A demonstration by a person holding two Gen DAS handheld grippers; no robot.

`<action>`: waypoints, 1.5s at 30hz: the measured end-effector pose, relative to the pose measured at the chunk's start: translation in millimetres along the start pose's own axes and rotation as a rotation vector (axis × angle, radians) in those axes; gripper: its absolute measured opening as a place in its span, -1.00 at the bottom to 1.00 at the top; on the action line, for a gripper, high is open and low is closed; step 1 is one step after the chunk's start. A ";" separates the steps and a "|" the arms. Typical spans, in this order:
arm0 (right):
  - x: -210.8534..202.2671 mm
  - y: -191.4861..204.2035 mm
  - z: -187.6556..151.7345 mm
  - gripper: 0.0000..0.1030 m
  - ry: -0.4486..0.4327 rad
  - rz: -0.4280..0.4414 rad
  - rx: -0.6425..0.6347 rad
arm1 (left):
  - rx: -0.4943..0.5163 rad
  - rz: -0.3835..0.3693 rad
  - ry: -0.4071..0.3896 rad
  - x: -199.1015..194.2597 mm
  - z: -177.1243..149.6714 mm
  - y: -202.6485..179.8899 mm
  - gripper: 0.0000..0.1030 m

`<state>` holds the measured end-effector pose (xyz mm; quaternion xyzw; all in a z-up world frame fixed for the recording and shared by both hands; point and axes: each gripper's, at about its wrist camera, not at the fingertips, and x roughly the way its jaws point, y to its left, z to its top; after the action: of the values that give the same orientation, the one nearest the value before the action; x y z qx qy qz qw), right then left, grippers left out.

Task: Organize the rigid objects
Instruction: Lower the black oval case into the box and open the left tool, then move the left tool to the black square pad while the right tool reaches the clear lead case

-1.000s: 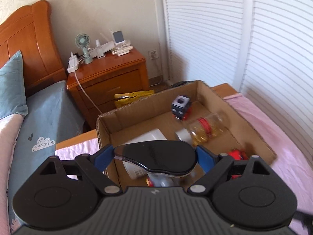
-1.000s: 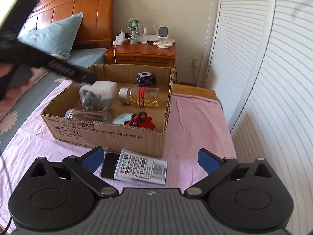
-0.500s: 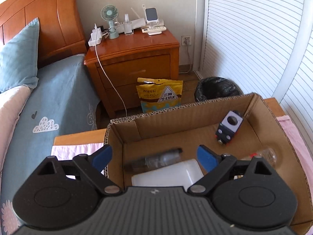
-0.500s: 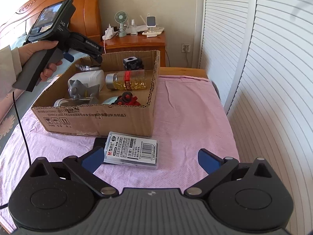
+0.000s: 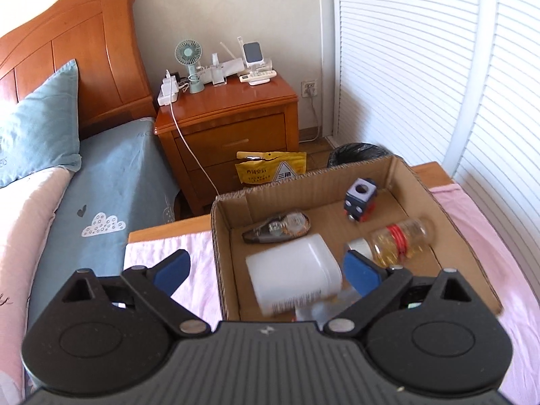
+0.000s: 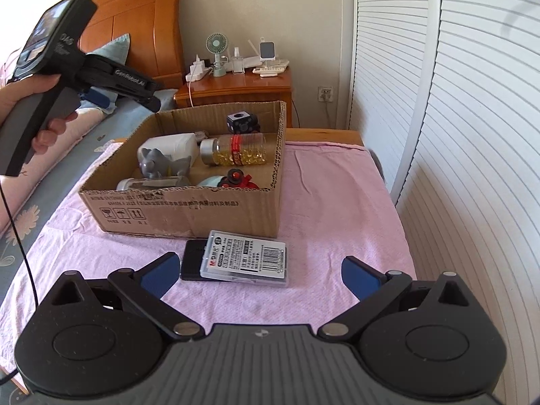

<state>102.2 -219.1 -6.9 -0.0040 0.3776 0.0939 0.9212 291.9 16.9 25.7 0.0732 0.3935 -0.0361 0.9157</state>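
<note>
— Now, where is the flat card pack (image 6: 243,259) lying?

— On the pink surface (image 6: 337,202), outside the cardboard box (image 6: 189,209), long axis crosswise, directly ahead of my right gripper (image 6: 260,271), whose fingers are standing apart. My left gripper (image 5: 266,270) is opening, empty, over the box.
</note>
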 end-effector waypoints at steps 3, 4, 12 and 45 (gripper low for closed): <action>-6.0 1.0 -4.4 1.00 -0.007 0.018 0.014 | -0.006 0.003 -0.012 -19.5 -18.3 0.2 0.89; -7.8 1.5 -5.8 1.00 -0.009 0.021 0.014 | -0.006 -0.002 -0.014 -25.7 -25.4 -0.4 0.89; -18.6 4.6 -15.7 1.00 -0.025 0.012 0.013 | 0.003 0.018 -0.039 -76.0 -82.3 -15.5 0.89; 74.0 21.9 -8.2 1.00 0.071 -0.019 -0.066 | -0.179 0.026 -0.088 -58.4 -187.7 -38.6 0.98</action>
<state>144.3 -185.7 -62.8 -0.0413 0.4068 0.0973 0.9074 112.7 9.8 -63.6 -0.0055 0.3533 0.0077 0.9355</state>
